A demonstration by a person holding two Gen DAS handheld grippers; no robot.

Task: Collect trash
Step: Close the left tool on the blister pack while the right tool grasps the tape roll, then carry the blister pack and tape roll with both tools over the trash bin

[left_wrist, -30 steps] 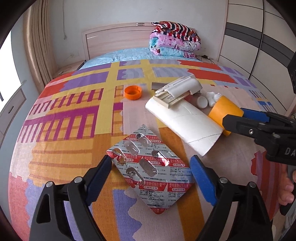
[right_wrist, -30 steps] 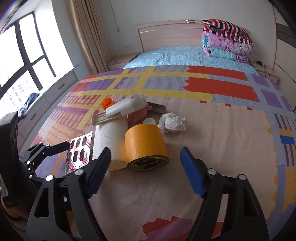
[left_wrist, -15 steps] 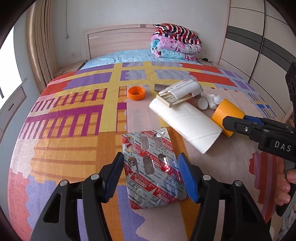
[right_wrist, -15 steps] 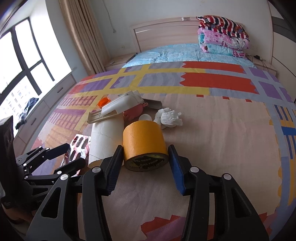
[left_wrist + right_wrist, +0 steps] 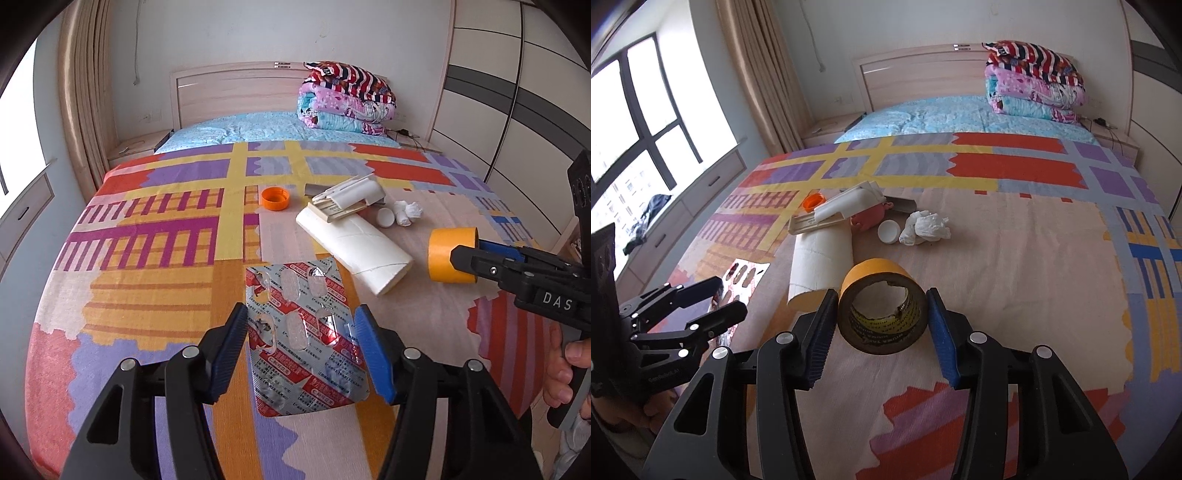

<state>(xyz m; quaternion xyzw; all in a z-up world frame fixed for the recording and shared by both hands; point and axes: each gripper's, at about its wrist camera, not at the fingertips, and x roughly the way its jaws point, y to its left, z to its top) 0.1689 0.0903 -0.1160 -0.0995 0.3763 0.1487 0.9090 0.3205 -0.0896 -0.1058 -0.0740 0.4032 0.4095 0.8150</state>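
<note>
Both claws are loaded up at once here, so this looks like the pick-up step of the trash round on the bed with the patchwork-colour blanket (image 5: 147, 258). The left claw (image 5: 301, 345) is pinching the empty silver-and-red foil pill blister sheet (image 5: 306, 339) by its side edges; the sheet seems to be tilted up off the blanket. The right claw (image 5: 882, 326) is pressed against both sides of the yellow roll of tape with a black printed core (image 5: 882, 308), hole facing the camera, and it looks lifted too, though I can't be sure it's fully clear. Taking the big white cardboard tube (image 5: 822, 260) as the landmark: the tape sits just at its near right, the blister sheet near its left end, a flat beige box with a white piece on top (image 5: 831, 216) rests across its far end, an orange plastic cap (image 5: 275, 198) lies beyond that, and a small white lid (image 5: 888, 232) plus a crumpled white tissue (image 5: 925, 227) sit to its far right. No bin is visible, so my guess is that the next move means carrying both out without squeezing the flimsy sheet until it buckles.
</note>
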